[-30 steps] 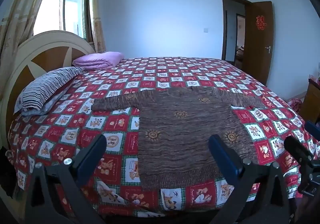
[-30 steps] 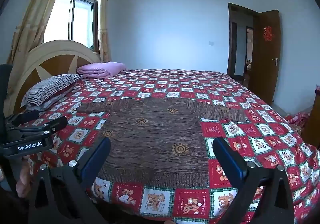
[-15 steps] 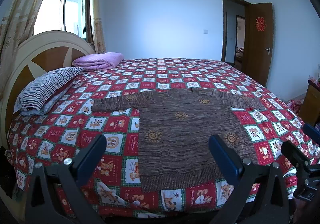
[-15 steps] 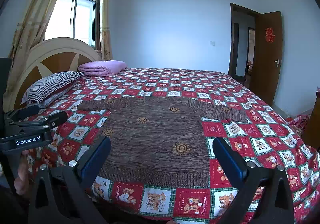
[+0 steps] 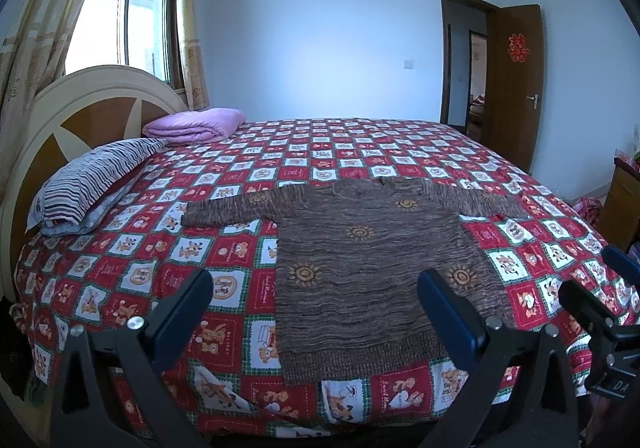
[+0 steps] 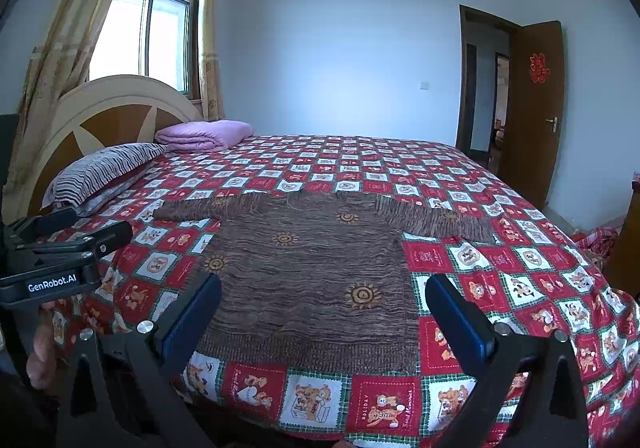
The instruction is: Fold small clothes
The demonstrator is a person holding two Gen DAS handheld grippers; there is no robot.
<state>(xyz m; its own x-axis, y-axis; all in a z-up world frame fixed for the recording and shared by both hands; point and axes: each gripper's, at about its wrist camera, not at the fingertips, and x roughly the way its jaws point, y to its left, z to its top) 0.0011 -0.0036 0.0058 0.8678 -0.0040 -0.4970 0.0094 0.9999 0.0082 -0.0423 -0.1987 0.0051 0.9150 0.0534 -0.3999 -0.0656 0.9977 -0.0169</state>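
Note:
A small brown knitted sweater (image 5: 372, 256) with orange sun motifs lies flat on the bed, both sleeves spread out to the sides, hem towards me. It also shows in the right wrist view (image 6: 312, 272). My left gripper (image 5: 316, 296) is open and empty, held above the near bed edge before the hem. My right gripper (image 6: 324, 300) is open and empty, also just short of the hem. The left gripper's body (image 6: 60, 268) shows at the left of the right wrist view; the right gripper's fingers (image 5: 584, 304) show at the right of the left wrist view.
The bed has a red, white and green checked cover (image 5: 360, 152). A striped pillow (image 5: 92, 176) and a folded purple blanket (image 5: 196, 126) lie by the round headboard (image 5: 80, 120) at left. An open wooden door (image 5: 516, 80) and a wooden cabinet (image 5: 624, 200) stand at right.
Both grippers have drifted slightly back and up, so the sweater sits a little lower and farther in view. Both stay open. The sweater has not moved.

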